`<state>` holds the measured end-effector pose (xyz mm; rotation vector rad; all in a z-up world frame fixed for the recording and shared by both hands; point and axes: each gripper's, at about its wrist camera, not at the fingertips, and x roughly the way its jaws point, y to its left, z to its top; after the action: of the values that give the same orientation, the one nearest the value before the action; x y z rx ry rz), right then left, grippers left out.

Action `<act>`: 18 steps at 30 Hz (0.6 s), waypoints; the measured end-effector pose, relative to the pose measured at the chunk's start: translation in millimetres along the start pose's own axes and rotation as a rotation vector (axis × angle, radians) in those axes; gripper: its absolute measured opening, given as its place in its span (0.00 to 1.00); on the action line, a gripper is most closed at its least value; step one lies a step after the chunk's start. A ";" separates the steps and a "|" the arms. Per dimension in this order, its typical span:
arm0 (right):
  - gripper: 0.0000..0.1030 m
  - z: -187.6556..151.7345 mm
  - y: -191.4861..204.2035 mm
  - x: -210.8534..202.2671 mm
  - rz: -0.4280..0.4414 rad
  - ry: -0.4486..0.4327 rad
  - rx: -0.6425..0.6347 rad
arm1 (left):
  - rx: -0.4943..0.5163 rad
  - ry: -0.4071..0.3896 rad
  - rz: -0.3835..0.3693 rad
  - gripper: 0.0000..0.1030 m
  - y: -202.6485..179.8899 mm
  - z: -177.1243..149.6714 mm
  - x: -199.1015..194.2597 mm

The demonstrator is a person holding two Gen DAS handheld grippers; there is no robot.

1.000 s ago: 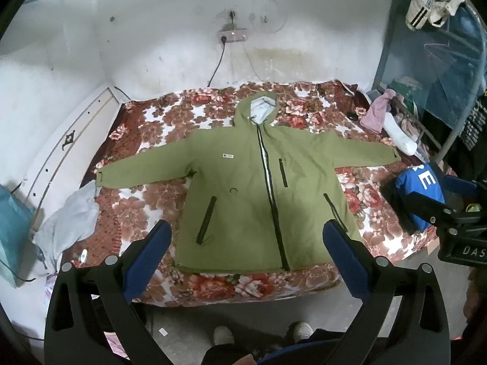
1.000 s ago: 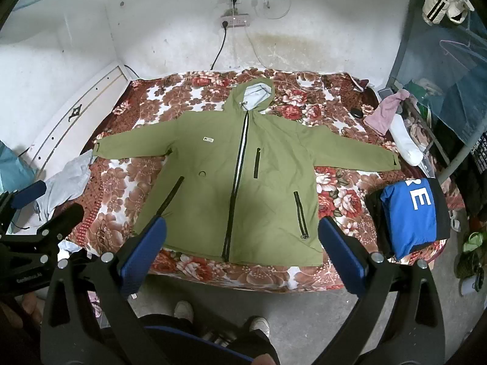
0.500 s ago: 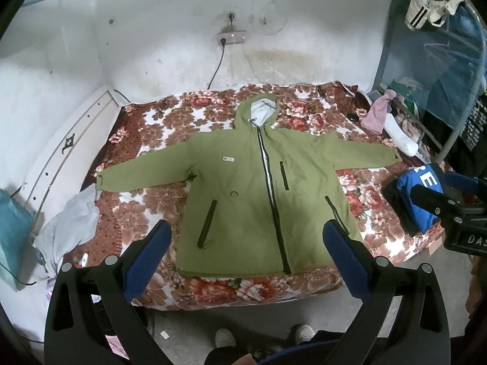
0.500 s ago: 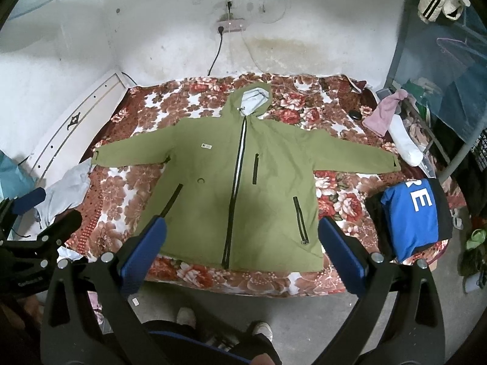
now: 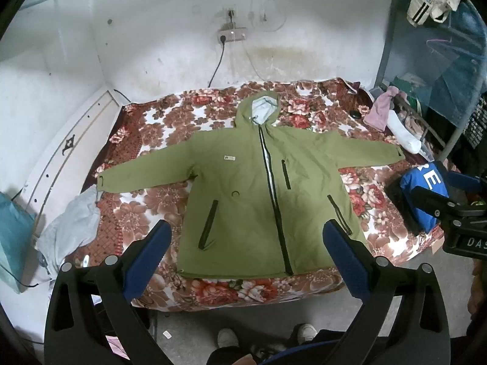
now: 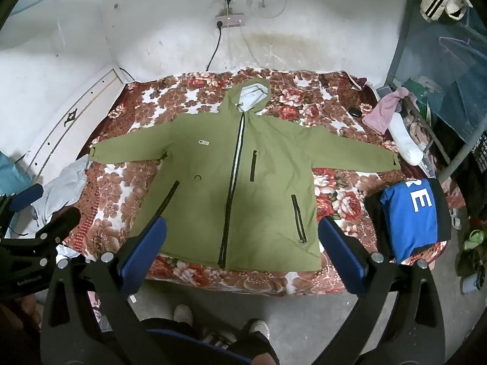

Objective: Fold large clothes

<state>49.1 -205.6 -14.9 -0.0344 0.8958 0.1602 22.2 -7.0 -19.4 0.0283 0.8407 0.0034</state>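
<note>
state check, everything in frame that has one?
green jacket: spread flat on bed, zipped, sleeves out, unfolded
blue garment: folded, at bed's corner
grey garment: crumpled at bed's edge
left gripper: open, empty
right gripper: open, empty

Bed [image 5: 170, 194] edge at 6 o'clock open above floor. Jacket [image 5: 258, 200] spread flat, bare blanket around sleeves. Obstacles: folded blue garment [image 6: 414, 219] at 3 o'clock, grey cloth [image 5: 70, 228] at 9 o'clock.

Stained white wall [image 5: 289, 51] with a power strip [image 5: 232, 34] — floral bed [image 5: 170, 188] on grey concrete floor [image 5: 194, 325]
</note>
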 end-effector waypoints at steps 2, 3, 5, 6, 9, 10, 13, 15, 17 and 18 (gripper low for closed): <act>0.95 -0.9 -0.9 1.1 0.005 0.002 -0.001 | -0.002 -0.002 0.001 0.95 0.1 -1.8 0.1; 0.95 1.0 -2.2 2.6 0.005 0.003 -0.004 | -0.006 -0.001 0.001 0.95 -0.1 -1.3 0.8; 0.95 4.4 -4.8 5.1 0.004 0.003 -0.008 | -0.008 0.001 0.005 0.95 -3.2 0.0 4.9; 0.95 5.5 -7.1 6.3 0.004 0.004 -0.007 | -0.005 0.003 0.008 0.95 -5.2 0.7 6.6; 0.95 10.2 -13.4 9.8 0.001 0.004 0.001 | 0.001 0.013 0.007 0.95 -11.8 5.5 11.2; 0.95 12.3 -14.4 11.0 0.000 0.005 0.003 | 0.004 0.013 0.008 0.95 -13.3 7.4 12.1; 0.95 14.1 -16.5 12.1 0.002 0.006 0.003 | 0.011 0.015 0.009 0.95 -17.2 13.7 16.4; 0.95 16.6 -17.6 14.3 0.002 0.009 0.006 | 0.008 0.020 0.007 0.95 -17.9 18.8 19.4; 0.95 16.7 -17.5 14.8 0.001 0.006 0.005 | 0.001 0.018 0.006 0.95 -18.7 21.0 20.5; 0.95 18.1 -18.5 16.2 -0.001 0.003 0.006 | -0.003 0.020 0.008 0.95 -18.9 23.5 22.5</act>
<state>75.9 -220.1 -17.0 -0.0298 0.8997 0.1562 54.6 -26.1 -21.0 0.0286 0.8604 0.0126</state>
